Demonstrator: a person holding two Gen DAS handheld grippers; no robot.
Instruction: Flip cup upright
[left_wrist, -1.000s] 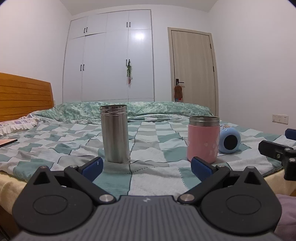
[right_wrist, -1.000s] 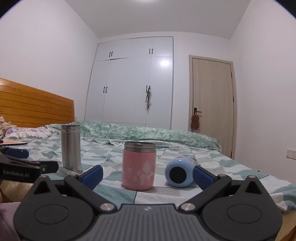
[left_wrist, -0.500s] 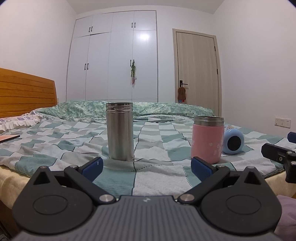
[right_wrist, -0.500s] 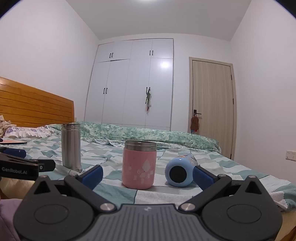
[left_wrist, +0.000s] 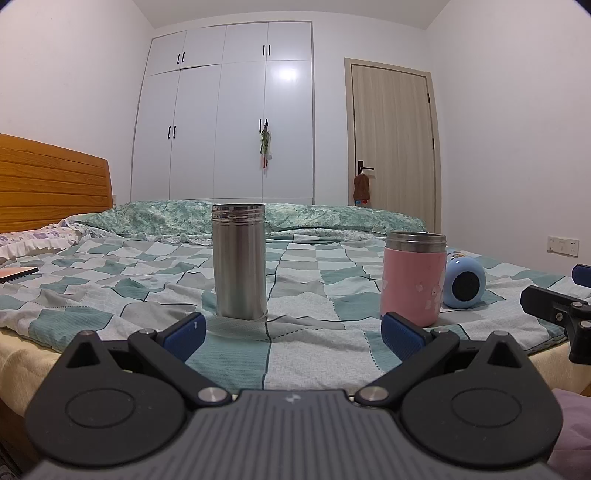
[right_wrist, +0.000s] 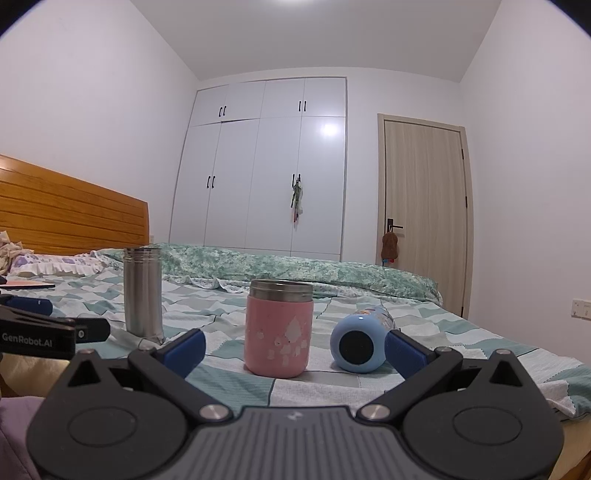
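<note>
Left claw (left_wrist: 291, 328) lower, nearer steel cup (left_wrist: 239, 261)

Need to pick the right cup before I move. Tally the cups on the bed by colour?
Steel: 1, upright
Pink: 1, upright
Blue: 1, on its side
Total: 3

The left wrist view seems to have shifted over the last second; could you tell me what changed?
The left tongs levelled out and eased toward the steel cup, which looms larger. Nothing was gripped or released. The steel cup, pink cup and the toppled blue cup stayed put; both tongs remain open, the right tongs barely moving.
</note>
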